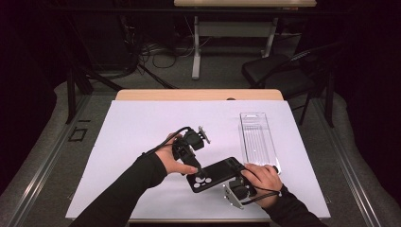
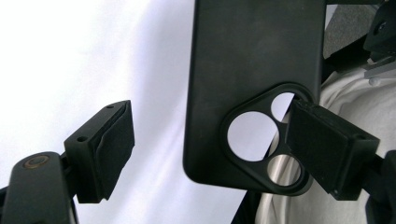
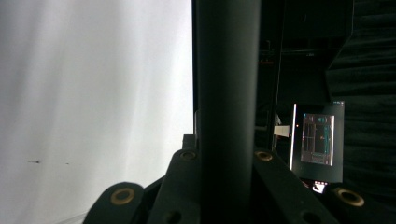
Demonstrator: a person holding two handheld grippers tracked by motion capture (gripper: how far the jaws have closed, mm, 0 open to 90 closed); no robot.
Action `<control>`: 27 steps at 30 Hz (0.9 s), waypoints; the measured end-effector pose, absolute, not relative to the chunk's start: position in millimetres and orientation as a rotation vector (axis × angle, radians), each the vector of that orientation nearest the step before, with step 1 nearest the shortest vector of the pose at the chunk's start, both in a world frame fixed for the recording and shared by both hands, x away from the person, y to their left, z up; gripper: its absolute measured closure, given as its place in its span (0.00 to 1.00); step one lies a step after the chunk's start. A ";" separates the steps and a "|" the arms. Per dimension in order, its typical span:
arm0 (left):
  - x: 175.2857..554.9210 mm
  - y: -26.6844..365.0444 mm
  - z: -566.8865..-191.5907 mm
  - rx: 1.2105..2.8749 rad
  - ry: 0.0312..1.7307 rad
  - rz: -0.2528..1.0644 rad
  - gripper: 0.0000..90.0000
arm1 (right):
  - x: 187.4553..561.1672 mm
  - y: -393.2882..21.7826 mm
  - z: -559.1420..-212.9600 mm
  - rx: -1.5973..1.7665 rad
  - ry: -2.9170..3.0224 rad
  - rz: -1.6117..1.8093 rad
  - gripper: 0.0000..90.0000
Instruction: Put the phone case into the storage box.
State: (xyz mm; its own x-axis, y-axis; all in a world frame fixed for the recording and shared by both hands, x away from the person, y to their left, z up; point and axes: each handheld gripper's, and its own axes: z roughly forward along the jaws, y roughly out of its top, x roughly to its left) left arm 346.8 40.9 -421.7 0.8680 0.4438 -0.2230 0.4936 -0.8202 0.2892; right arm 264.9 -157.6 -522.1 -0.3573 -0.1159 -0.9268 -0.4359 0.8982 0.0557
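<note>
Two grippers are working one black phone case just above the white sheet on the counter. The right gripper is clamping the case's plain end, its fingers closed on the edge. The left gripper is standing with fingers wide: one pad is touching the camera cutout ring, the other is hanging clear. For a sound grip, centre the ring's corner between both pads before closing, while keeping the right hand steady. A clear tray is lying just beyond.
</note>
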 end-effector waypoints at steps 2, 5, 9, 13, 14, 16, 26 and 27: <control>347.1 43.1 -420.7 2.698 0.703 -0.202 0.18 | 265.2 -157.6 -521.5 -0.407 1.927 0.352 0.98; 347.4 44.8 -419.9 2.690 0.706 -0.199 0.18 | 265.2 -157.5 -520.4 -0.410 1.928 0.348 0.98; 347.7 49.1 -419.3 2.692 0.718 -0.194 0.18 | 264.9 -157.1 -519.1 -0.406 1.927 0.352 0.98; 348.2 53.4 -419.5 2.682 0.730 -0.187 0.18 | 264.9 -156.6 -517.9 -0.410 1.929 0.355 0.98; 348.2 54.6 -419.5 2.681 0.734 -0.189 0.18 | 264.7 -156.5 -517.7 -0.409 1.931 0.357 0.98; 348.4 57.2 -419.9 2.671 0.741 -0.182 0.18 | 264.6 -156.2 -517.0 -0.412 1.937 0.359 0.98; 351.2 75.0 -422.4 2.651 0.788 -0.143 0.18 | 264.0 -156.4 -513.8 -0.392 2.009 0.403 0.98; 351.3 77.1 -422.4 2.644 0.796 -0.136 0.19 | 264.1 -156.6 -513.1 -0.385 2.019 0.411 0.98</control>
